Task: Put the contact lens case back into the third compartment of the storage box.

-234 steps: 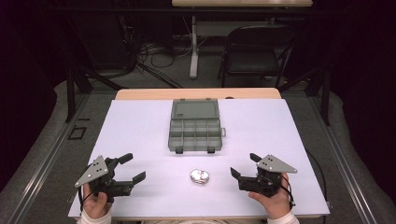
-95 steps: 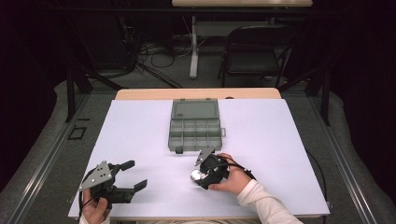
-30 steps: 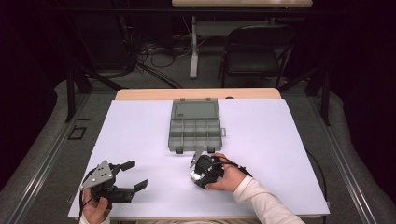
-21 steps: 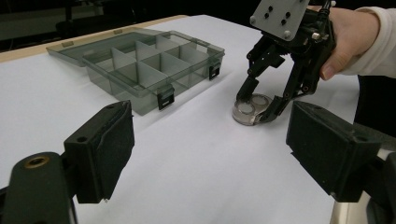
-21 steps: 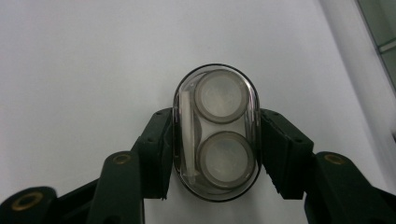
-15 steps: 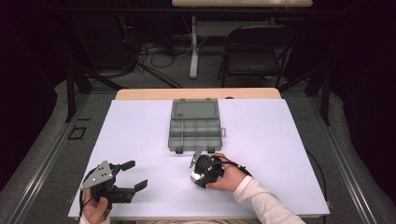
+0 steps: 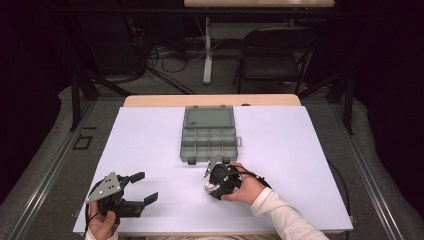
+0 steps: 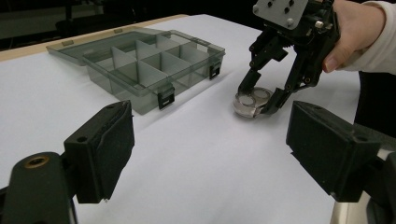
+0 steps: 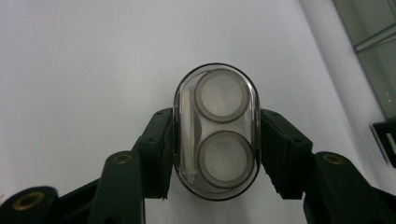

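Small clear oval case with two round white-rimmed wells inside, lying flat on the white surface just in front of the open grey compartment box, near but apart from it. Right hand-held gripper clamped across the case's two long sides, pads pressed flat against the clear wall at mid-length, tips reaching down from above as seen in the left gripper view. Left hand-held gripper resting at the near left of the surface, jaws spread wide with nothing between them. Likely very light, so little squeeze needed; hard, glossy plastic, so probably slippery against the pads and prone to pivoting or squirting out if pinched off-centre or near the rounded ends. Stiff rather than soft, yet thin-walled, so perhaps liable to crack or pop open under a heavy pinch. Best hold judged to be exactly this one: across the straight long sides, centred, low enough on the wall to catch the full pad. Whether a lid sits loose on top cannot be told.
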Action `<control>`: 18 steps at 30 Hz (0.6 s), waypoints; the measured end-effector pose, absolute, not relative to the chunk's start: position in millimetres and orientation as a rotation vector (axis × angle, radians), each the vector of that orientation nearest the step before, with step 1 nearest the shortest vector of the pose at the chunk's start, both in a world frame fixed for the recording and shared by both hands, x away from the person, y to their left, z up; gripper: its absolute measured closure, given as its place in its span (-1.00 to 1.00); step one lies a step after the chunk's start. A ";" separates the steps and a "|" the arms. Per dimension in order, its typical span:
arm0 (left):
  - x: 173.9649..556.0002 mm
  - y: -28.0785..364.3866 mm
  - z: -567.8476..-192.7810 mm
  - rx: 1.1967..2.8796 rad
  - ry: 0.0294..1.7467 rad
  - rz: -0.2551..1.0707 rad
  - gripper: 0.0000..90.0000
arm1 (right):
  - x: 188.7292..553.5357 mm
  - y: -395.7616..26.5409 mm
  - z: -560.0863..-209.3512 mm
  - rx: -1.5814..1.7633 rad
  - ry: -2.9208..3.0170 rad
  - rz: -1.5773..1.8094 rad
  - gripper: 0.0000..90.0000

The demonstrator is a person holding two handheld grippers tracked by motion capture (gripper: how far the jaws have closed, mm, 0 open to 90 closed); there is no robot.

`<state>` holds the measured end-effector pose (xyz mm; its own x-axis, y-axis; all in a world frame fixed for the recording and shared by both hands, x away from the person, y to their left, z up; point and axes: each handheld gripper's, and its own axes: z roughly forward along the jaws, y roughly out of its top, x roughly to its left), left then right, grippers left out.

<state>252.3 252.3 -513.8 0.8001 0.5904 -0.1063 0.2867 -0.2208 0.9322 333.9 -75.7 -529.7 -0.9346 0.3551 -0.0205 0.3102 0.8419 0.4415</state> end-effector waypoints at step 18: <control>252.5 252.5 -513.9 1.817 0.679 0.326 -0.65 | 340.4 -85.6 -522.7 0.638 2.852 0.696 0.08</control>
